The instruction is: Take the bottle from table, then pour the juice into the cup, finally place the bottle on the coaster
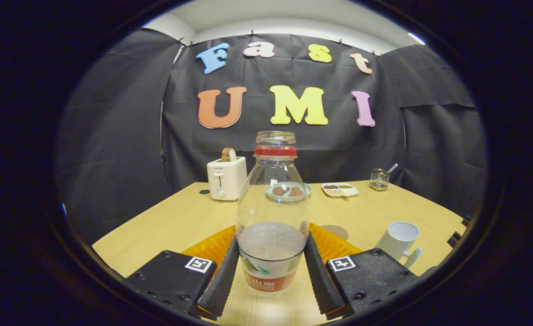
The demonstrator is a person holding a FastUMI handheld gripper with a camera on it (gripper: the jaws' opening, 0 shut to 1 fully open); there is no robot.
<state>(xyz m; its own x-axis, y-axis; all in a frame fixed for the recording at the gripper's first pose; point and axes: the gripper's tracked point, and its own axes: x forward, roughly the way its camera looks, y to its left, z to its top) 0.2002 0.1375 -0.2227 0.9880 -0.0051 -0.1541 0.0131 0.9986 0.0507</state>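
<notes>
The gripper [272,267] has its 2 black ribbed fingers [221,276] on either side of the bottle [272,217], each pad lying against the glass at the lower body, so the tongs are closed on the bottle and holding it upright. The bottle is clear, with an open mouth, a red ring around the neck and a red label near its base. It holds a little liquid, the level sitting roughly at the height of the finger pads; the liquid looks pale and its colour is hard to judge through the glass. The base of the bottle sits just above or on the wooden table [171,226]; which one cannot be told, since the fingers and label crowd that spot.

Right behind the bottle lies an orange ribbed coaster [207,249], mostly hidden by the bottle and fingers, with only its left and right parts showing. To the right, near the right finger mount, stands a white cup [400,240] with its handle facing near; its lower part is cut off by the gripper body.

At the far side of the table, a white toaster [226,179] stands on the left with something brown in its slot. A pale plate [306,191] with 2 brownish pieces is seen partly through the bottle's glass. Further right is a small divided tray [340,189] with contents too small to identify, then a wire holder [378,179] with a utensil sticking out.
</notes>
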